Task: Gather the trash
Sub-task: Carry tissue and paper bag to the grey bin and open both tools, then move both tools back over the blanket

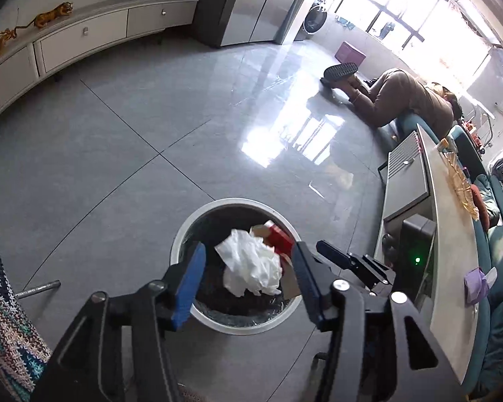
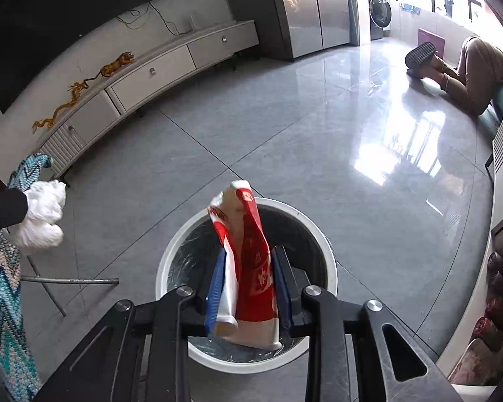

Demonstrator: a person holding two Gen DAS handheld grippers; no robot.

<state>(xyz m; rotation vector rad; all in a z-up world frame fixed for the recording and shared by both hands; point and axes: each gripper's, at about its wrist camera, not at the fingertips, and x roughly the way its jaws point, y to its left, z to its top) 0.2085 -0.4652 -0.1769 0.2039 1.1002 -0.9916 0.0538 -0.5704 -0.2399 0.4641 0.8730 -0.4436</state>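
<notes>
Already my right gripper (image 2: 246, 288) stood above the round white-rimmed bin with its dark liner (image 2: 171, 254), jaws pinched tight on a red-and-white crumpled paper packet (image 2: 251, 261) whose long axis ran along my fingers, out over the bin's mouth towards its far rim. My left gripper (image 1: 248, 268) had its jaws spread wide; the white crumpled tissue wad (image 1: 251, 264) showed between them over the same bin, though I could not tell if they touched it. By my reckoning, letting go would drop the packet straight in.
</notes>
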